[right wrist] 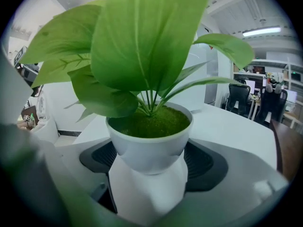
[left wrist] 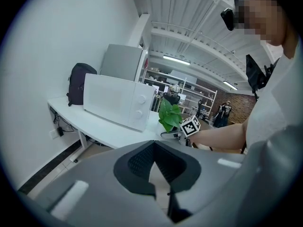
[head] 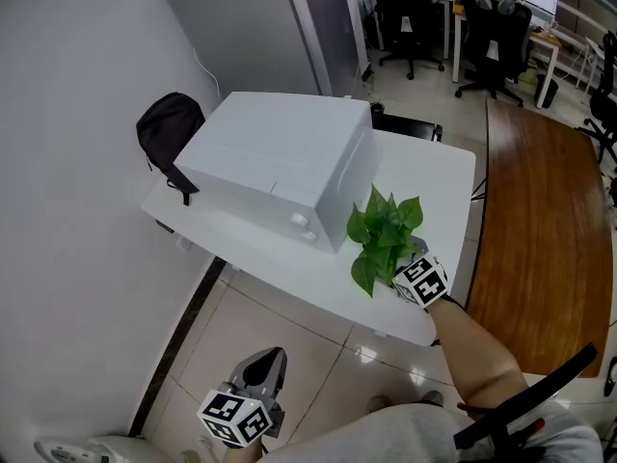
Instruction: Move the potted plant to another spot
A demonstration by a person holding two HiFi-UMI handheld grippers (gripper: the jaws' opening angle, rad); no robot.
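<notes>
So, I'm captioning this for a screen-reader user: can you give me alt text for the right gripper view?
A potted plant, broad green leaves in a white pot, fills the view, its pot gripped between the right gripper's two dark pads. Behind it lie a white table and, far off, office chairs.

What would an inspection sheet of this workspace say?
Surface: white table on a tiled floor.
Job's things: plant, upright near the table's front edge.
Clutter: microwave beside the plant; backpack by the wall.
Grippers: right gripper set wide, pads seemingly against the plant; left gripper shut, empty, low over the floor.
Cables: cable hanging under the table near a socket.
Surroundings: wooden table, chairs, grey cabinet.
</notes>
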